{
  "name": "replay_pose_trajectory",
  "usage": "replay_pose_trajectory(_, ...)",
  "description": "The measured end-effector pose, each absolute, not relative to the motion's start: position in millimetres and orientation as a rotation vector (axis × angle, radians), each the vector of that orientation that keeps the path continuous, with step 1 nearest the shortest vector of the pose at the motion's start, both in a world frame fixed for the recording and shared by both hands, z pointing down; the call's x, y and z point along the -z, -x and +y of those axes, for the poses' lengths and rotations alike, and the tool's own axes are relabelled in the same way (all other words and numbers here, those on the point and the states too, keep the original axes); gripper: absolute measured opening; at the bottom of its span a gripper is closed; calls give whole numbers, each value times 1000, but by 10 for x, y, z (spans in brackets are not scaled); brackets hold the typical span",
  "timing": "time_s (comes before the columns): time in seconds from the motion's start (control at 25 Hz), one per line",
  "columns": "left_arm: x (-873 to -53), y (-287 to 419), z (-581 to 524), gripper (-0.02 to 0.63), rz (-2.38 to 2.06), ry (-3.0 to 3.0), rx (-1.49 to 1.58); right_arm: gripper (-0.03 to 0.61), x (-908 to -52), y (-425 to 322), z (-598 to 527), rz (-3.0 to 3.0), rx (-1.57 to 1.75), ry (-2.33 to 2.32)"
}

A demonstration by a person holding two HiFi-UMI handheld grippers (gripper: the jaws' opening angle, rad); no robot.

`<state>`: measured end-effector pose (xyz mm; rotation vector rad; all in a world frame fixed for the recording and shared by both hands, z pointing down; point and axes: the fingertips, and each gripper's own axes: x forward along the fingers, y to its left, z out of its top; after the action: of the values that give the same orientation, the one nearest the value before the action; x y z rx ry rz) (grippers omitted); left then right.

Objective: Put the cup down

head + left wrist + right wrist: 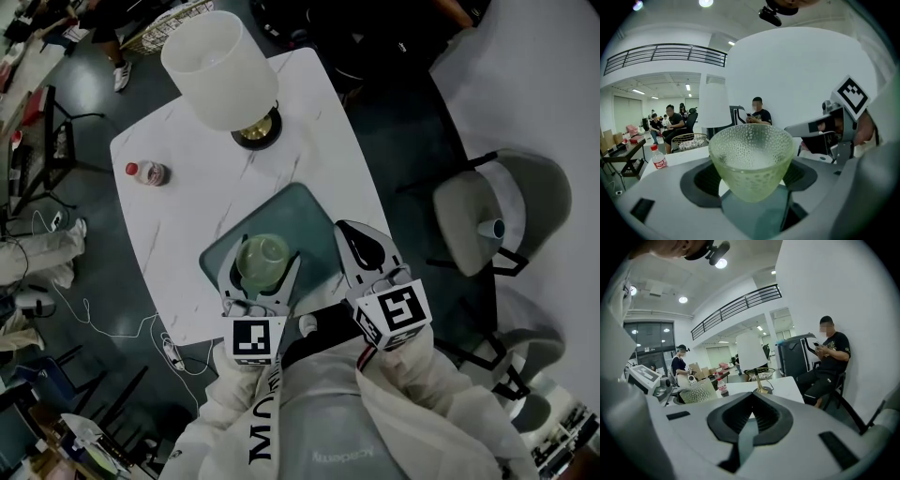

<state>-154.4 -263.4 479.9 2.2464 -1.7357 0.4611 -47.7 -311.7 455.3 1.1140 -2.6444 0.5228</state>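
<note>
Clamping cup [752, 161] between jaws, left hand-held gripper [262, 262]

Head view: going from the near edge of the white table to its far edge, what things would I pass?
Green cup, held in the left gripper → red-capped bottle → white lamp.

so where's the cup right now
In the head view the cup sits between the fingers of the left gripper, over the teal mat on the white table, left of the right gripper.
</note>
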Motion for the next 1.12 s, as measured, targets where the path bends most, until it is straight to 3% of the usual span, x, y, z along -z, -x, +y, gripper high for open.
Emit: replay_pose_trajectory(1.12,-5520,1361,-3322,387,-1664,-2273,-518,6,-5005,419,-3600,-2568,-583,-1136)
